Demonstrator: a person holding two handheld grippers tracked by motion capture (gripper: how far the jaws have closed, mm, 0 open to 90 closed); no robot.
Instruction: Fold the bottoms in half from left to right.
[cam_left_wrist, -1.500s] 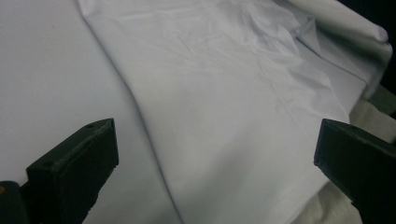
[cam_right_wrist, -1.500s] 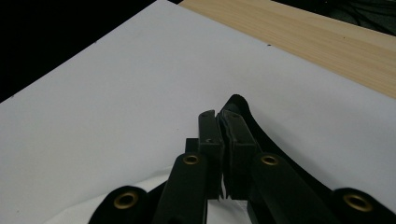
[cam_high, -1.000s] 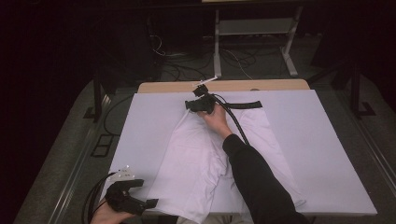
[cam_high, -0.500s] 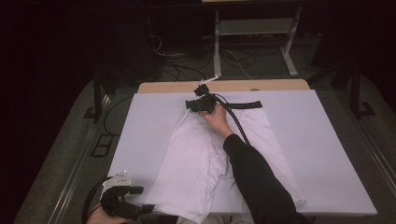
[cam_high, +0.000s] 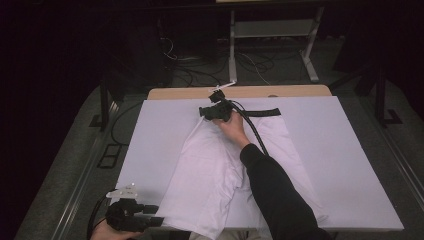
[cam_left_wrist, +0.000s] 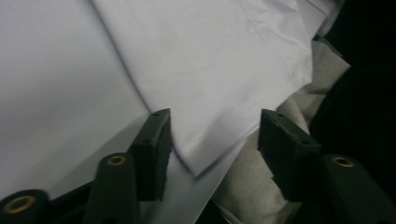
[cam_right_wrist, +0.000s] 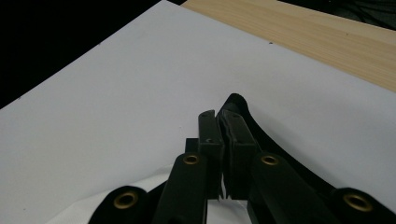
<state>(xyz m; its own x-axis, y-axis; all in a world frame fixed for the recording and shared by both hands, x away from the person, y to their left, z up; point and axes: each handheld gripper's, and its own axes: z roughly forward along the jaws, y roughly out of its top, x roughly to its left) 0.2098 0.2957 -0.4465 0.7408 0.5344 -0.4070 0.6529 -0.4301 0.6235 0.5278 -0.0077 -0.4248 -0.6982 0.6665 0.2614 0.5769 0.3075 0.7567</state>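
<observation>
High view: one white garment lies flat on the white table cover; right gripper sits at its black waistband, left gripper at its near hem corner.

Left gripper view: jaws, just closing, straddle the hem corner without touching.

Right gripper view: jaws clamped together on the waistband.

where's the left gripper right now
In the high view the left gripper sits at the table's near-left edge, its open jaws around the bottom corner of the white trousers.
</observation>
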